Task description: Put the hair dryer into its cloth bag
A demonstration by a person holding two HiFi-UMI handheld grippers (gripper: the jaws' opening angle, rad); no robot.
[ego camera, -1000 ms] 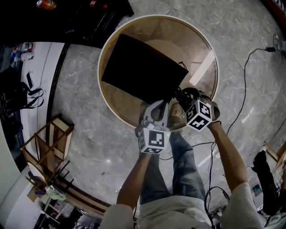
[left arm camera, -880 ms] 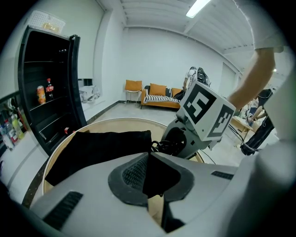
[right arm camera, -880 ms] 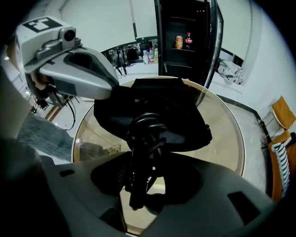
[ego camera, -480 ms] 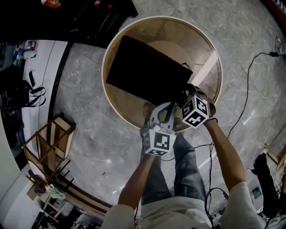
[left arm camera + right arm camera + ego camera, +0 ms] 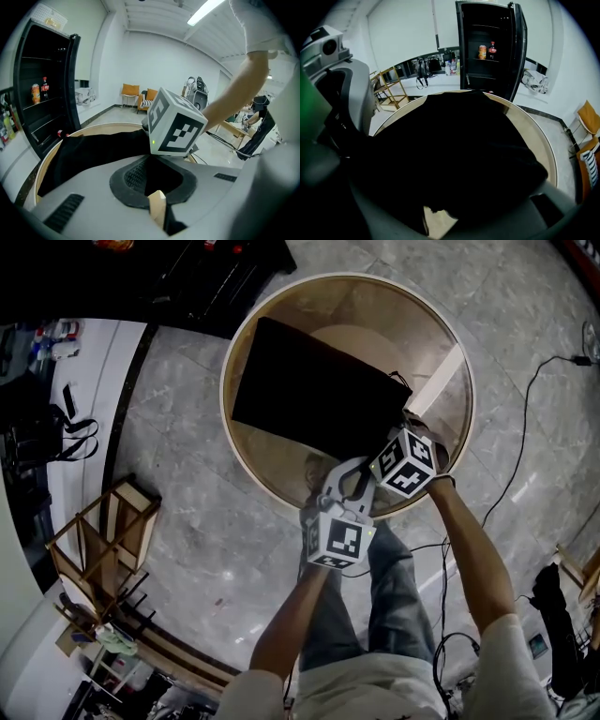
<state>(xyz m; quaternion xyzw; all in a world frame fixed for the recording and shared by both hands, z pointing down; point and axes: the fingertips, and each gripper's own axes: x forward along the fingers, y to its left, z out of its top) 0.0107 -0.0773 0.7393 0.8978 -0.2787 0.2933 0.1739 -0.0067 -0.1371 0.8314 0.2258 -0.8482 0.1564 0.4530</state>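
Observation:
The black cloth bag (image 5: 309,399) lies flat on a round wooden table (image 5: 281,488). My left gripper (image 5: 356,470) is at the bag's near right corner, shut on the cloth edge; black cloth (image 5: 93,150) runs right up into its jaws. My right gripper (image 5: 392,439) points steeply down at the same corner, under its marker cube (image 5: 176,124). A black bulk, the hair dryer (image 5: 419,427), fills the space between its jaws. In the right gripper view it merges with the dark bag (image 5: 454,131), so its outline is hard to tell.
A white strip (image 5: 436,381) lies on the table's right side. A black cabinet (image 5: 490,51) with bottles stands beyond the table. A wooden rack (image 5: 98,540) is on the floor at left, and cables (image 5: 516,427) trail at right. My legs are below the table's edge.
My right gripper has moved up and left toward the bag's corner, and its cube now covers most of the black dryer that showed in front of it. The left gripper has hardly moved.

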